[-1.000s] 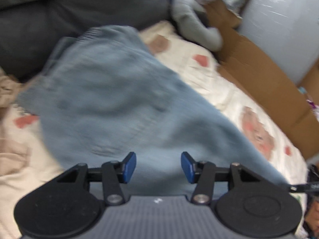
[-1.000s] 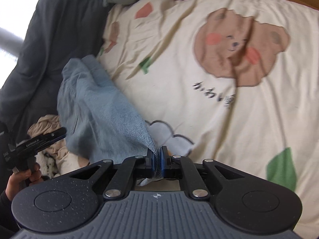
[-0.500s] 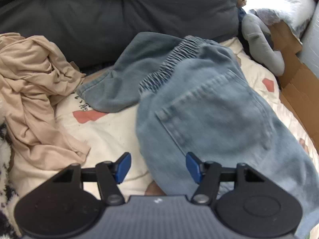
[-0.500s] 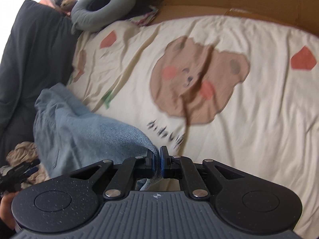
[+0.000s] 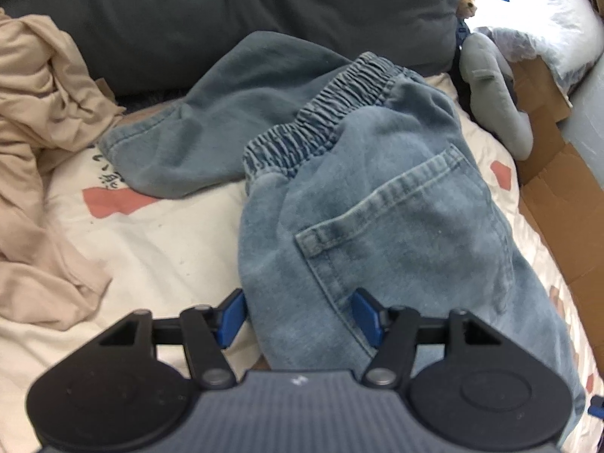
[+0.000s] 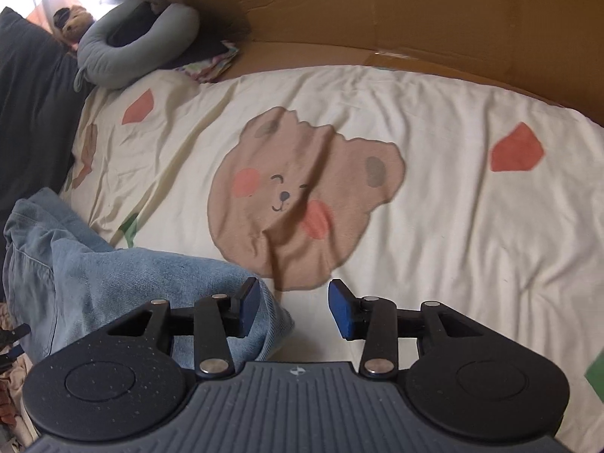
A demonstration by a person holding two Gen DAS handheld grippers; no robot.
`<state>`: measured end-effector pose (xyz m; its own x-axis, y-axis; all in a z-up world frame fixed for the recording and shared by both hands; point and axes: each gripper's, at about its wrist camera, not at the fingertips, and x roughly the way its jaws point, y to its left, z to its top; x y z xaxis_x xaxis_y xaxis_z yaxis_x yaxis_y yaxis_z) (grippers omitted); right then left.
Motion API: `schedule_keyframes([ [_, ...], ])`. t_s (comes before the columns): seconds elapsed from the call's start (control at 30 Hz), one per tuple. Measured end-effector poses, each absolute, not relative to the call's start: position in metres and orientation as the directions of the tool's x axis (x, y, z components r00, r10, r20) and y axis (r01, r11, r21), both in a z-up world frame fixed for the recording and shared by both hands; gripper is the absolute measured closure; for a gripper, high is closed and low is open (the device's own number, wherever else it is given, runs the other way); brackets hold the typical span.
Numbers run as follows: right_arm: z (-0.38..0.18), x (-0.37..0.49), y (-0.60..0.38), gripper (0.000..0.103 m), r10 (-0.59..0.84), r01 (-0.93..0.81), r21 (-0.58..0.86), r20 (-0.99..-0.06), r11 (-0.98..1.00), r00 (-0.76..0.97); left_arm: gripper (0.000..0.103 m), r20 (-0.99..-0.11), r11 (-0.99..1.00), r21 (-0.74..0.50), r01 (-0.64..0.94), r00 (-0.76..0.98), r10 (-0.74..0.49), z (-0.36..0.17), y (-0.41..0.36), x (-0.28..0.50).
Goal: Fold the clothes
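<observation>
- Denim, pale blue: the jeans (image 5: 381,204) lie crumpled on the bed sheet (image 5: 158,241), elastic waistband up and a back pocket facing my left camera.
- One leg of the jeans is thrown back toward the dark cushion (image 5: 234,3) at the head of the bed.
- My left tool (image 5: 298,317) stands wide, its blue pads either side of the denim just below the pocket; I cannot tell whether the pads touch the cloth, and nothing is pinched.
- My right tool (image 6: 293,309) is also spread wide and grips nothing.
- In the right view the jeans' leg end (image 6: 151,283) lies at the left pad, the hem partly behind that finger; the right pad sits over bare sheet.
- The sheet is cream, printed with a brown bear face (image 6: 302,196) and red shapes, and it is wrinkled across the middle.
- A beige garment (image 5: 41,120) lies heaped to the left of the jeans, apart from them.
- A grey neck pillow (image 6: 136,49) rests at the far corner of the bed, against the cushion.
- Brown cardboard (image 6: 396,11) stands along the far edge of the bed in the right view and runs down the right side in the left view.
</observation>
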<state>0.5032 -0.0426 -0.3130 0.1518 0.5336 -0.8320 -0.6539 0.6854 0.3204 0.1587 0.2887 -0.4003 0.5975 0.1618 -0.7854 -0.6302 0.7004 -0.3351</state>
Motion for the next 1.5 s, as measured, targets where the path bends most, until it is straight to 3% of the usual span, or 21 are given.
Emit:
schedule_keyframes([
  [0.13,-0.307,0.486,-0.046,0.053,0.541,-0.673,0.319,-0.829,0.667,0.143,0.032,-0.762,0.656,-0.421,-0.626,0.637,0.119,-0.411,0.298,0.156],
  [0.43,-0.288,0.437,-0.034,0.047,0.578,-0.776,0.296,-0.809,0.556,0.105,0.036,-0.715,0.537,-0.564,-0.628,0.697,0.064,-0.421,0.309,0.132],
  [0.6,-0.289,0.409,-0.025,0.046,0.581,-0.819,0.302,-0.813,0.487,0.045,0.054,-0.699,0.485,-0.622,-0.615,0.715,0.01,-0.429,0.307,0.118],
  [0.77,-0.296,0.374,-0.017,0.044,0.569,-0.857,0.307,-0.822,0.413,-0.021,0.091,-0.658,0.436,-0.681,-0.588,0.753,-0.012,-0.43,0.307,0.113],
  [0.83,-0.298,0.358,-0.014,0.044,0.56,-0.87,0.31,-0.827,0.384,-0.047,0.094,-0.647,0.445,-0.686,-0.576,0.762,-0.011,-0.424,0.304,0.112],
  [1.2,-0.316,0.287,-0.007,0.039,0.514,-0.971,0.153,-0.857,0.182,-0.039,0.097,-0.567,0.465,-0.734,-0.496,0.824,-0.016,-0.389,0.295,0.112],
  [1.33,-0.319,0.269,-0.009,0.028,0.508,-0.989,0.069,-0.861,0.13,0.007,0.097,-0.55,0.466,-0.744,-0.479,0.835,-0.019,-0.382,0.291,0.115],
  [1.5,-0.325,0.246,-0.01,0.026,0.501,-0.994,-0.072,-0.859,0.086,0.106,0.097,-0.549,0.463,-0.746,-0.478,0.836,-0.021,-0.38,0.29,0.117],
])
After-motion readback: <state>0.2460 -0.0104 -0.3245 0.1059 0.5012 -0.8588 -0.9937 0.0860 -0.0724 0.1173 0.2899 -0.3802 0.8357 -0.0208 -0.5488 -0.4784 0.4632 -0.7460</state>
